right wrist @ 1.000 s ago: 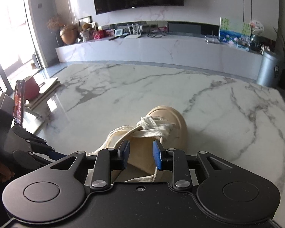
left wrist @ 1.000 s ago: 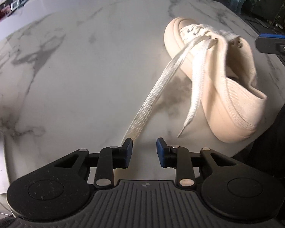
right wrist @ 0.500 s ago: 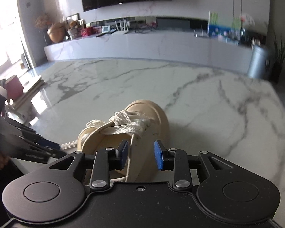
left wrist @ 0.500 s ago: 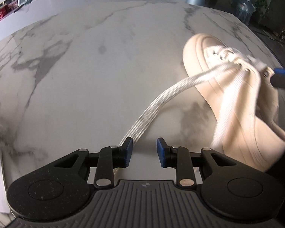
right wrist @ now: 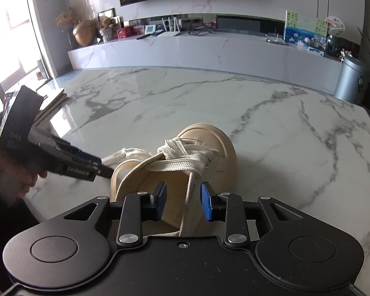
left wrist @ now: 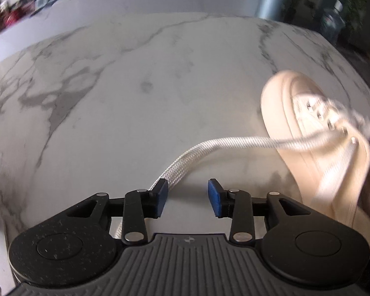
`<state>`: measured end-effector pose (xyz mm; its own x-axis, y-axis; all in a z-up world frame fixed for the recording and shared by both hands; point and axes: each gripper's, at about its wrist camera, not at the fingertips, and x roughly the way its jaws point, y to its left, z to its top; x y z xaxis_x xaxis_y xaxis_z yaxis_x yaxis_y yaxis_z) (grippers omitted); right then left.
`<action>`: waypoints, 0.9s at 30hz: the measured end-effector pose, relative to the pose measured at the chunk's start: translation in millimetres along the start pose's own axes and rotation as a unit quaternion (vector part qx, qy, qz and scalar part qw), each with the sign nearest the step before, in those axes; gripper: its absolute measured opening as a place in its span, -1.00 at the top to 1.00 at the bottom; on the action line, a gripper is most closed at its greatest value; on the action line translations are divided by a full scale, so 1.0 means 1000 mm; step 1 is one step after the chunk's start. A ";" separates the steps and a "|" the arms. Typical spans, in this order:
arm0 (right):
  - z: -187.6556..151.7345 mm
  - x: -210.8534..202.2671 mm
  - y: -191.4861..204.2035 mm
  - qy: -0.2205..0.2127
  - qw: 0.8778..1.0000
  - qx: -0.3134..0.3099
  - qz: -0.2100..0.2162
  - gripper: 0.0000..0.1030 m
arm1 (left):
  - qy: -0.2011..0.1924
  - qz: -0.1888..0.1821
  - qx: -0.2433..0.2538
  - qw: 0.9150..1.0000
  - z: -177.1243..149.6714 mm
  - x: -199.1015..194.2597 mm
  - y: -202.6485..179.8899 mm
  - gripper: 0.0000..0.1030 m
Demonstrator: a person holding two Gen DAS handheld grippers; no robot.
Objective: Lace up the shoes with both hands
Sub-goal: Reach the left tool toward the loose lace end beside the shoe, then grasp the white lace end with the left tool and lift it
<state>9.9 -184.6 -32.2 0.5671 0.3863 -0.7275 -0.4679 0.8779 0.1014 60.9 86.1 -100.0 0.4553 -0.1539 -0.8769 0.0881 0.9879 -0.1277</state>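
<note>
Only one shoe is on the marble table, a cream canvas one near the edge closest to the person, toe pointing toward the far edge. One flat white lace is threaded across its front and bunched in a loose knot.

From the left wrist view, one lace end runs from the eyelets across the tabletop to the left gripper, passing over the outer side of its left finger; the jaws stand apart and nothing lies between the blue pads. The shoe is blurred there, off to that gripper's right.

A thinner strand hangs down through the gap of the right gripper, whose jaws are also apart, poised just over the shoe's opening. The left gripper, held in a hand, points at the shoe's left side.
</note>
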 end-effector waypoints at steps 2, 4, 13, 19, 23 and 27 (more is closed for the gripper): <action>0.000 0.000 -0.001 0.000 1.000 0.001 -0.001 0.44 | 0.004 -0.030 -0.046 0.998 0.002 -0.001 0.010 0.22; 0.001 0.000 -0.002 -0.001 1.000 0.002 -0.002 0.44 | 0.005 -0.040 -0.063 0.997 0.003 -0.002 0.014 0.22; 0.001 0.000 0.001 -0.004 1.000 -0.006 0.001 0.44 | 0.004 -0.027 -0.087 0.996 0.003 -0.015 0.019 0.22; 0.000 -0.003 0.000 -0.008 1.000 -0.007 0.002 0.44 | 0.005 0.010 -0.122 0.992 -0.001 -0.014 0.034 0.22; -0.001 -0.004 0.000 -0.010 1.000 -0.006 0.000 0.44 | 0.002 0.016 -0.137 0.990 0.001 -0.012 0.042 0.22; 0.001 -0.006 0.000 -0.016 1.000 -0.007 -0.002 0.44 | 0.017 0.015 -0.125 0.992 0.001 -0.005 0.042 0.22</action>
<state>7.2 -186.2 -27.5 0.5901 0.3909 -0.7064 -0.4738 0.8761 0.0890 63.1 128.4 -100.1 0.4239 -0.1283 -0.8966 -0.1491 0.9665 -0.2088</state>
